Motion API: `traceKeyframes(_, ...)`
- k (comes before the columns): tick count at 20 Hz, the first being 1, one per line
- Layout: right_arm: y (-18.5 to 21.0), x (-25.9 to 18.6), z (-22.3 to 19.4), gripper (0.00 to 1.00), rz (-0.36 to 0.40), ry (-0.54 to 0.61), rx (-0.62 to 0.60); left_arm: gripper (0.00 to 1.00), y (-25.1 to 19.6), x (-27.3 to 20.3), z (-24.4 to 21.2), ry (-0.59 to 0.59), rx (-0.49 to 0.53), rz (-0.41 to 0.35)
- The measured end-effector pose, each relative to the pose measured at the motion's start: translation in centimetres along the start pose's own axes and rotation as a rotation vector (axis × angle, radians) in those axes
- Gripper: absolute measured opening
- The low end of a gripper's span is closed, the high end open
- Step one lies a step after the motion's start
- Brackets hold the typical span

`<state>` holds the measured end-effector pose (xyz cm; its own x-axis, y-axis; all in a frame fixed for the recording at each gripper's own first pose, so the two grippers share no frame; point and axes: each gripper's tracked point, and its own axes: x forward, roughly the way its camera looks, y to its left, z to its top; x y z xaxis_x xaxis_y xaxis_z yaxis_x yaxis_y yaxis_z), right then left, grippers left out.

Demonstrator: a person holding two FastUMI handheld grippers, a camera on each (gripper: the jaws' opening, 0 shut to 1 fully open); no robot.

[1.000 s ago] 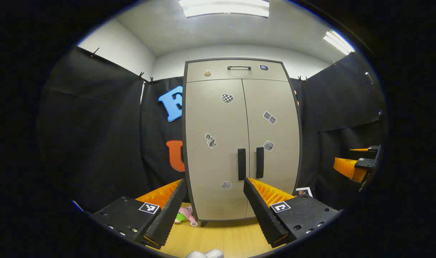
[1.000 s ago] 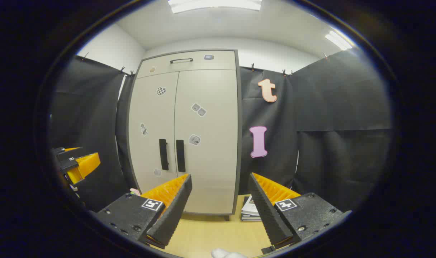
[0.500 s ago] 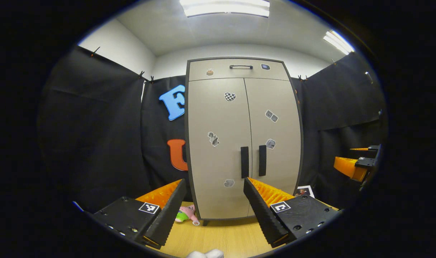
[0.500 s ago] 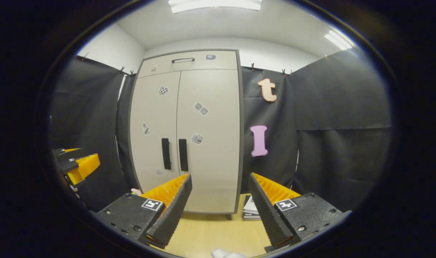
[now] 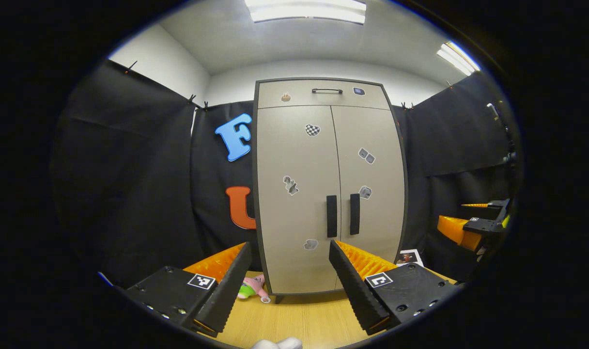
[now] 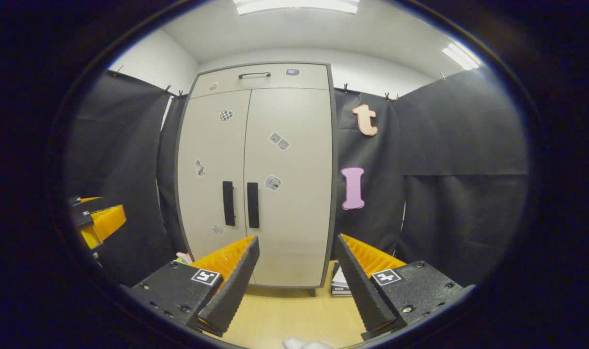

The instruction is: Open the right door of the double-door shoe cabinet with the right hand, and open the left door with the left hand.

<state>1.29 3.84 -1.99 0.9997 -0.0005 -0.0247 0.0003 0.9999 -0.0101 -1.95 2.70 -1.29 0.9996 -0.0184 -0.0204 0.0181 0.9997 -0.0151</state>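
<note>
The beige double-door shoe cabinet (image 5: 323, 194) stands ahead with both doors shut. Two dark vertical handles sit side by side at the middle seam: the left door's handle (image 5: 331, 216) and the right door's handle (image 5: 354, 214). My left gripper (image 5: 289, 252) is open, short of the cabinet and low in front of the left door. In the right gripper view the cabinet (image 6: 275, 218) is left of centre, its handles (image 6: 253, 205) above my open right gripper (image 6: 297, 245). Each gripper also appears at the other view's edge: the right gripper (image 5: 471, 227), the left gripper (image 6: 98, 223).
A pink and green plush toy (image 5: 250, 288) lies at the cabinet's left foot on the wooden surface (image 5: 299, 315). A small stack of magazines (image 6: 340, 283) lies by the right foot. Black cloth walls close in both sides. A top drawer handle (image 5: 327, 90) sits above the doors.
The right gripper has moved nearer the cabinet, which looms larger in its view. The left gripper view has shifted only slightly. Both grippers stay open and the doors stay shut.
</note>
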Motion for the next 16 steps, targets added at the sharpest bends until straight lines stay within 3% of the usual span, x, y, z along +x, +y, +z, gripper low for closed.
traceKeyframes(6,3.5,4.2,-0.5,0.99,0.025,0.017,0.006,0.96,2.4,-1.4,-1.9,0.03,-0.008,0.04)
traceKeyframes(16,9.5,17.5,1.0,0.99,0.06,0.012,-0.033,0.96,4.3,-3.3,-4.6,0.1,-0.027,0.132)
